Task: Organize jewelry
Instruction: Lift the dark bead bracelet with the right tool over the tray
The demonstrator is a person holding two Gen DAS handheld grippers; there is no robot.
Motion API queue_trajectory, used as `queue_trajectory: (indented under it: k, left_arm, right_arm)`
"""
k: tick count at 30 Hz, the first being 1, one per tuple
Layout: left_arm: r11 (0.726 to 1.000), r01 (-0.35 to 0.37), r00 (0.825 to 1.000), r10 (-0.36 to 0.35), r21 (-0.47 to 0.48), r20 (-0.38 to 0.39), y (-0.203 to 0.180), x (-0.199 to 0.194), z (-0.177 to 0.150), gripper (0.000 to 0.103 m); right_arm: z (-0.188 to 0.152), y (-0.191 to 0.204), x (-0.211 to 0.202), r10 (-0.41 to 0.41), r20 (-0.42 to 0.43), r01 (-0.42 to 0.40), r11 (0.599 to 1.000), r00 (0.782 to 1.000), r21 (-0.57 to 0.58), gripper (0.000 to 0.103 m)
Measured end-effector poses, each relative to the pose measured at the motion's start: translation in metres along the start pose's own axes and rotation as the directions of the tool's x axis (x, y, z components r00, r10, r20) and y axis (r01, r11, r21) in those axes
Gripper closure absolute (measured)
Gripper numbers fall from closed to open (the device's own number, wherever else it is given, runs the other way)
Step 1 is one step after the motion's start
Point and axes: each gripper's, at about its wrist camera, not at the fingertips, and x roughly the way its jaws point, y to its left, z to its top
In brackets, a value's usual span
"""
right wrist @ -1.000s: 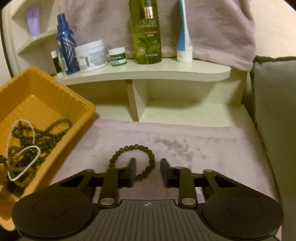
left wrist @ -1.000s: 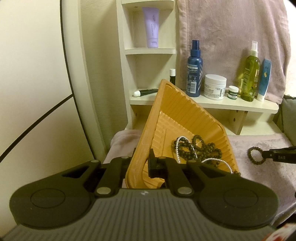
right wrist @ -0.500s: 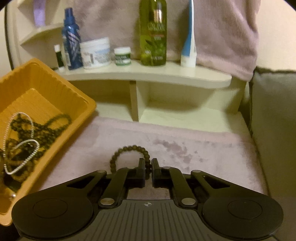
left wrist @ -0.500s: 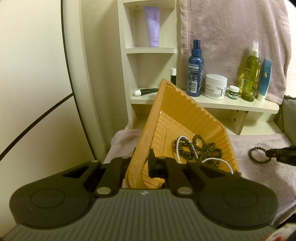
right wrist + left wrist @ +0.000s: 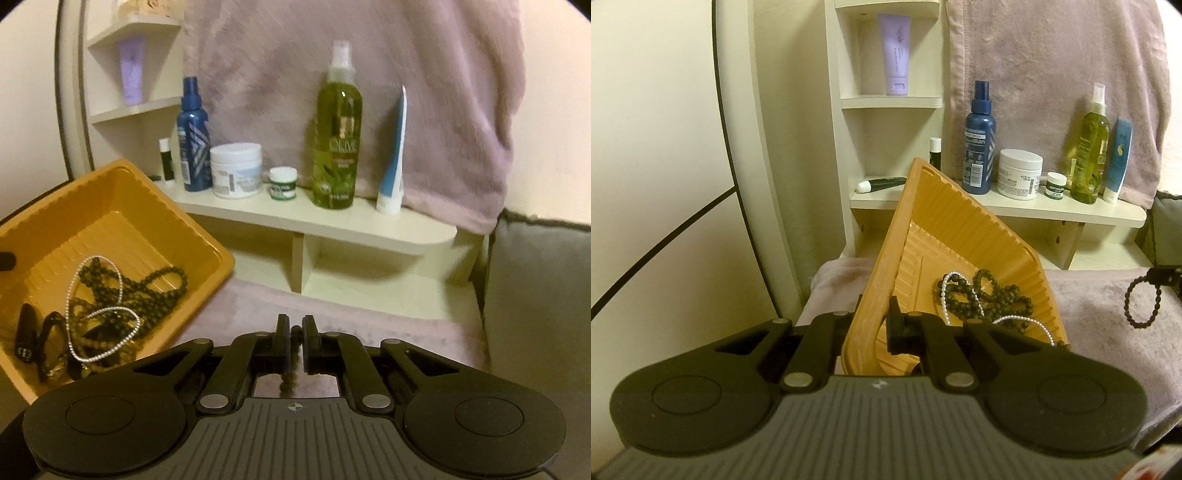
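At the lower left of the left wrist view, the left gripper (image 5: 873,328) is clamped on the tilted orange tray's (image 5: 964,236) near wall. Holding that tilt steady would let the bracelet drop cleanly into the tray. The tray is ribbed, glossy plastic and holds a tangle of dark bead strands (image 5: 990,299) and a pearl strand (image 5: 951,295). At the right edge, the right gripper (image 5: 293,341) pinches a dark bead bracelet (image 5: 1143,302), which hangs as a loop above the plush mauve towel (image 5: 1100,317).
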Motion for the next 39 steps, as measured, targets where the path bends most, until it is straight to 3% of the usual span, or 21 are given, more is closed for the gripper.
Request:
queue_trajectory:
  k: [28,39]
  left_arm:
    - [1.000,0.001,1.000,-0.001,-0.002,0.001,-0.002,-0.001,0.001,0.096]
    - [1.000,0.008,1.000,-0.008,-0.015,-0.002,0.001,0.000,0.000,0.096]
  right_arm:
    - [0.034,0.038,-0.019,0.111,0.048,-0.107,0.991,0.993,-0.075,0.097]
    - [0.050,0.066,-0.017,0.222,0.042,-0.219,0.973,0.974,-0.080,0.097]
